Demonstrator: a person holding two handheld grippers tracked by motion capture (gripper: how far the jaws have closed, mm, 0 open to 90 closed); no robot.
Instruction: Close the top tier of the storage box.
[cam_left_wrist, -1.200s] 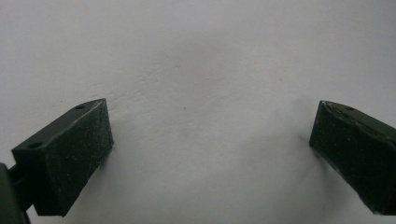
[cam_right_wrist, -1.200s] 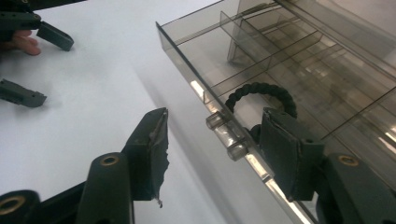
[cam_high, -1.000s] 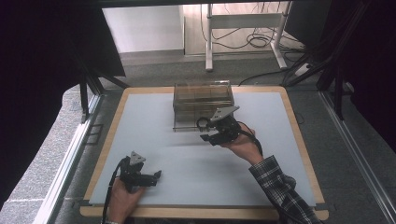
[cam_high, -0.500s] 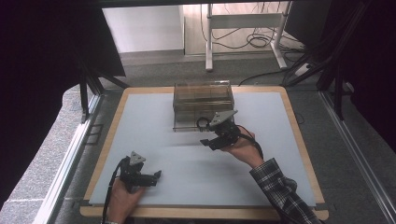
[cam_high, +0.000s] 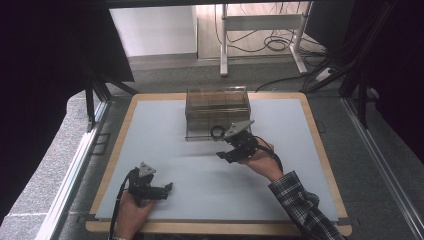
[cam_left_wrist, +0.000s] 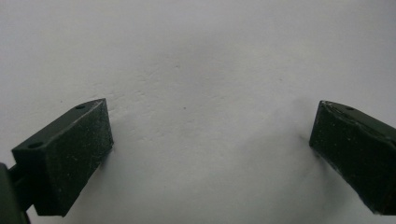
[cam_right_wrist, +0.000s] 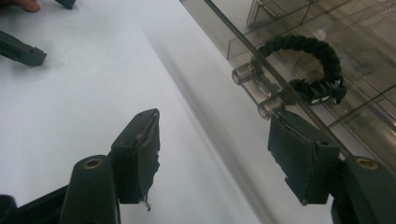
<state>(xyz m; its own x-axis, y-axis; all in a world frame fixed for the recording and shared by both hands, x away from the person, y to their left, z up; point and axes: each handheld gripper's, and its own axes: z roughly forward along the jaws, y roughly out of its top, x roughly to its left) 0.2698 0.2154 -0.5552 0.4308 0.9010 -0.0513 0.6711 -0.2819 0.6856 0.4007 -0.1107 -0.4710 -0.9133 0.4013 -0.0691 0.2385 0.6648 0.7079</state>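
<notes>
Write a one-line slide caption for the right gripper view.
Open right gripper beside a clear plastic drawer box holding a black braided bracelet.

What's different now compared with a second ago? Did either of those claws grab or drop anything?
The right claw has drawn back a little from the clear box, toward the person, and its jaws have just been opening a bit, with nothing between them. The black bracelet lies inside the box. Nothing was grabbed or dropped. The left claw stayed put, open, on the white mat; the box did not move.
</notes>
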